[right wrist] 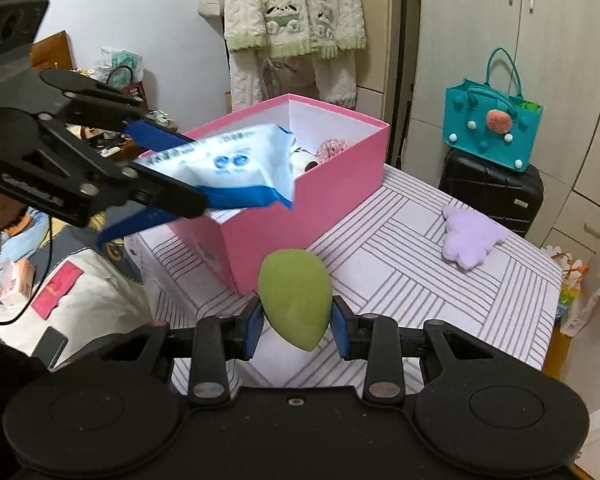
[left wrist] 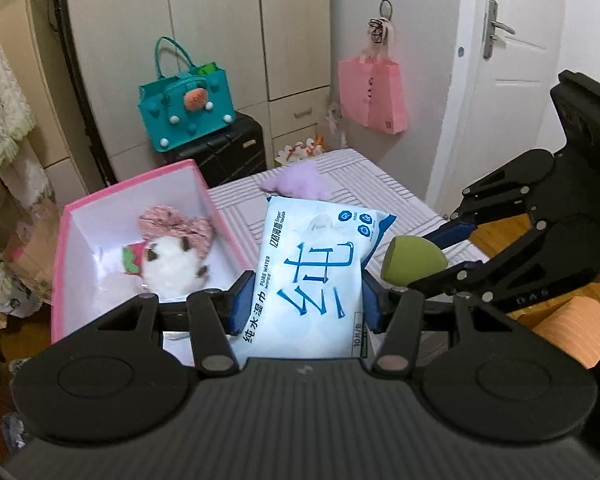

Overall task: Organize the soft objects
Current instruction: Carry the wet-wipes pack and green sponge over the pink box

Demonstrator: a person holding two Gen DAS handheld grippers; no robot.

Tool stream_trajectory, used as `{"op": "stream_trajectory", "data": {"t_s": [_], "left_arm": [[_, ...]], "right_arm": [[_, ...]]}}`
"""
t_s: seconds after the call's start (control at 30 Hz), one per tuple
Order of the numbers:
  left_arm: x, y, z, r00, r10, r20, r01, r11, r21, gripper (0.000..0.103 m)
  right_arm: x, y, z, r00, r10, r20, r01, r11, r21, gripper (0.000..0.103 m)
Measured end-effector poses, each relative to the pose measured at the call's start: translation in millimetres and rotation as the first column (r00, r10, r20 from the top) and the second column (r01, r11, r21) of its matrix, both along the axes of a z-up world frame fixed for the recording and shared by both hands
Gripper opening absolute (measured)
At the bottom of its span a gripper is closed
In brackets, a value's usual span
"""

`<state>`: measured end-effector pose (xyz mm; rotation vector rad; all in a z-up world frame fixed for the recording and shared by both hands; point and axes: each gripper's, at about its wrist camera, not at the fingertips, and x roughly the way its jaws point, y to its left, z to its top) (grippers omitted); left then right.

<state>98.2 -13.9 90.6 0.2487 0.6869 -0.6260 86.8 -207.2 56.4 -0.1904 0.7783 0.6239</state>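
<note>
My left gripper [left wrist: 305, 302] is shut on a white and blue pack of wet wipes [left wrist: 312, 272], held above the near end of the pink box [left wrist: 60, 248]; in the right wrist view the left gripper [right wrist: 172, 176] holds the pack [right wrist: 232, 164] over the box rim [right wrist: 340, 168]. The box holds a white plush toy [left wrist: 172, 264] and a pink fabric item [left wrist: 180, 226]. My right gripper [right wrist: 298, 320] is shut on a green makeup sponge [right wrist: 296, 296], above the striped table [right wrist: 400, 264] in front of the box. A purple plush [right wrist: 468, 236] lies on the table.
A teal tote bag [right wrist: 492, 128] stands on a black suitcase [right wrist: 492, 192] beyond the table. A pink paper bag [left wrist: 374, 92] hangs on the wall by the white door [left wrist: 516, 60]. Clothes hang behind the box [right wrist: 296, 20]. An orange object [left wrist: 576, 324] lies at lower right.
</note>
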Motion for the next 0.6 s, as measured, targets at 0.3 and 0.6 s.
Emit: {"op": "stream_trajectory", "data": {"t_s": [0.3, 0.6], "left_arm": [[40, 43, 0, 0.997, 0.082, 0.010, -0.082, 0.996, 0.043, 0.052], [84, 64, -19, 0.978, 0.207, 0.009, -0.207, 0.972, 0.114, 0.052]], "right_arm": [[39, 34, 5, 0.999, 0.024, 0.023, -0.025, 0.999, 0.043, 0.040], [96, 92, 16, 0.986, 0.084, 0.146, -0.077, 0.996, -0.050, 0.040]]}}
